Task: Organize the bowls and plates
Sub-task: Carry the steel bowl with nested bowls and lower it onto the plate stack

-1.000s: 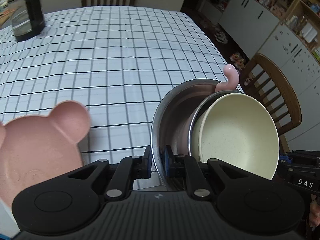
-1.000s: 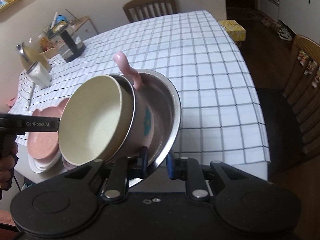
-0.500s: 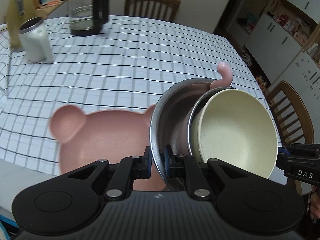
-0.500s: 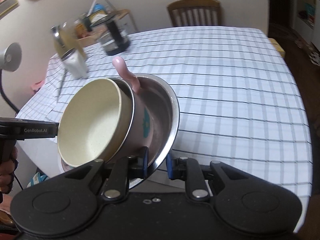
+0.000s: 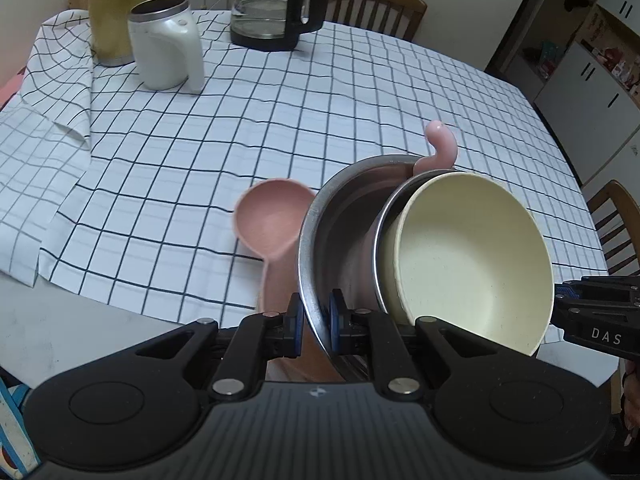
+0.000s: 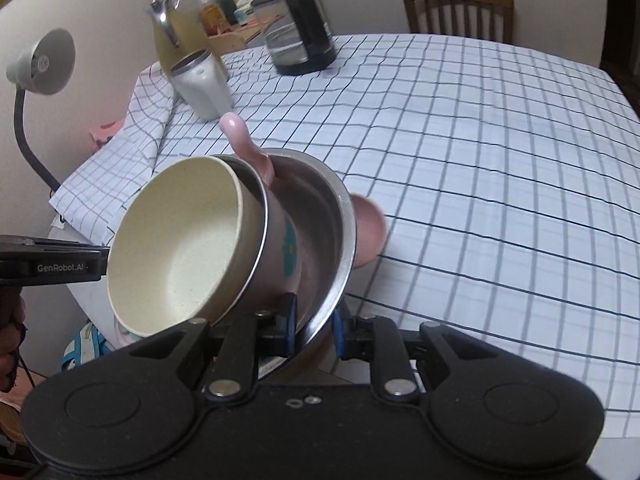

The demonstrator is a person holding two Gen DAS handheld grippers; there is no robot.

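A steel bowl (image 5: pixel 340 232) hangs tilted above the table's near edge, held from both sides. Nested in it are a pink bowl with a curled handle (image 5: pixel 442 140) and a cream bowl (image 5: pixel 468 256) innermost. My left gripper (image 5: pixel 314 320) is shut on the steel rim. From the opposite side, my right gripper (image 6: pixel 314 328) is shut on the steel bowl (image 6: pixel 328 216) too; the cream bowl (image 6: pixel 180 248) faces left there. Under the stack, a pink bear-eared plate (image 5: pixel 272 224) lies on the table, mostly hidden.
On the checked tablecloth (image 5: pixel 280 120) at the far left stand a white jug (image 5: pixel 164 44), a yellow flask (image 5: pixel 108 12) and a glass coffee pot (image 5: pixel 276 4). Wooden chairs (image 5: pixel 372 4) ring the table. A desk lamp (image 6: pixel 40 64) stands at the left.
Both grippers have carried the bowl stack sideways along the table, so it now hangs over the pink plate. The jug and coffee pot have come into view. Both grips are unchanged.
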